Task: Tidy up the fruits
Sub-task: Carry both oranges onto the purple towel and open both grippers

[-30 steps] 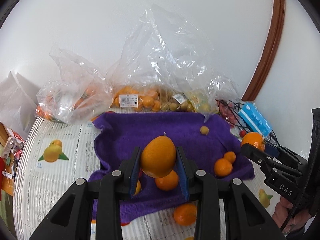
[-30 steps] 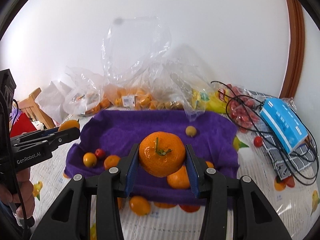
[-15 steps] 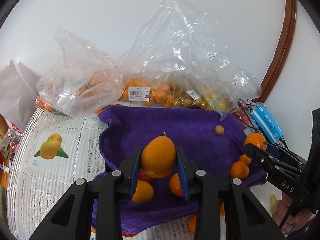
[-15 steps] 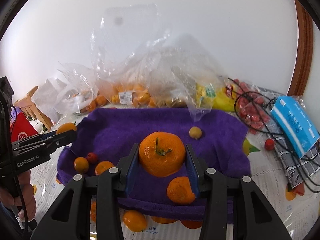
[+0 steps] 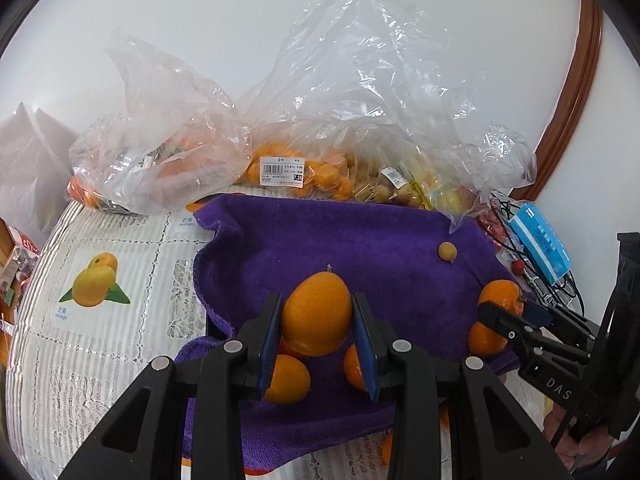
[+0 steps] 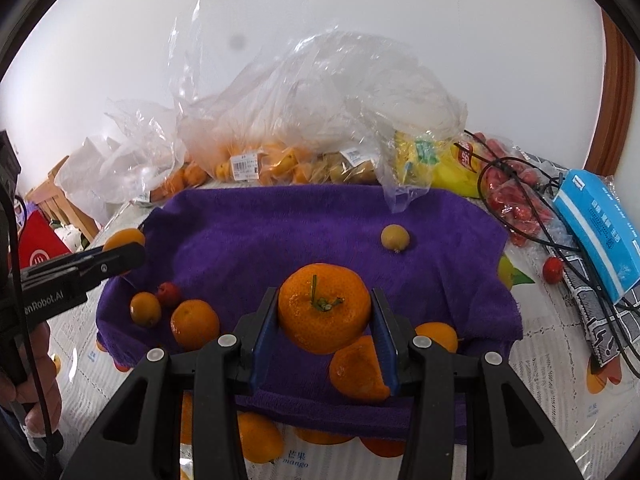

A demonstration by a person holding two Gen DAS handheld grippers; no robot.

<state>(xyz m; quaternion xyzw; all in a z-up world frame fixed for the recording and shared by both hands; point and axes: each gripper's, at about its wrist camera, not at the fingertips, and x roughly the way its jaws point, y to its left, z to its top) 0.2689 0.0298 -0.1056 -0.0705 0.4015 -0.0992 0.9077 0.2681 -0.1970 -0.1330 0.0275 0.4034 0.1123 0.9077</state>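
The left fingers (image 5: 317,322) squeeze an oval orange (image 5: 317,314). The right fingers (image 6: 323,312) squeeze a round one (image 6: 323,306). Both hang over the towel (image 6: 280,232), likely to be set down there.

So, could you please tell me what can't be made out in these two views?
- Left wrist view: fruit behind the left gripper and its orange is partly hidden.
- Right wrist view: fruit below the purple towel's near edge is covered by the right gripper.
- Both views: the contents of the plastic bags are blurred by crinkled film.
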